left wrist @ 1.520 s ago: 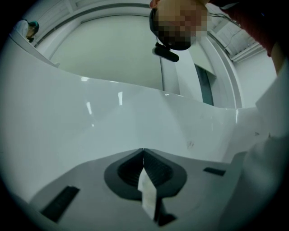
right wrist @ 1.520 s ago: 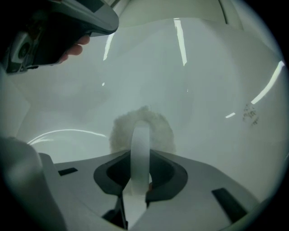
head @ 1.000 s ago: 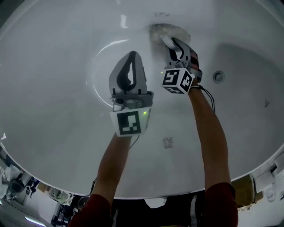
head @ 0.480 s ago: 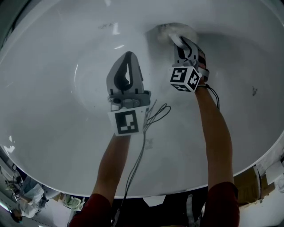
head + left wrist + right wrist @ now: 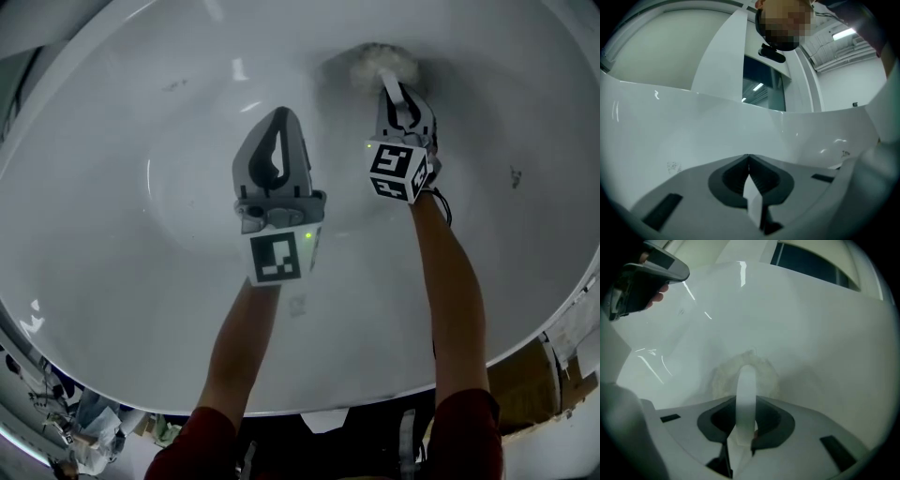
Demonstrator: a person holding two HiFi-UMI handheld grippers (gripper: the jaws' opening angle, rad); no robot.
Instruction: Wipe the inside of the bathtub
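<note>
Head view: the right gripper [image 5: 397, 94] presses a fluffy scrubber [image 5: 382, 64] on the far wall of the bathtub [image 5: 112, 206], while the left gripper [image 5: 278, 116] hovers mid-tub. Left gripper view: its jaws are closed on nothing. Right gripper view: the jaws pinch the thin white handle [image 5: 746, 385], which might twist or slip under pressure.

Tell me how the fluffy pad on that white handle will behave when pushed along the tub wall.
The fluffy pad looks soft and loose, so it will probably squash and splay against the bathtub wall rather than skid. Its white handle, clamped in the right gripper, is a thin curved strip and may flex a little under pressure.
</note>
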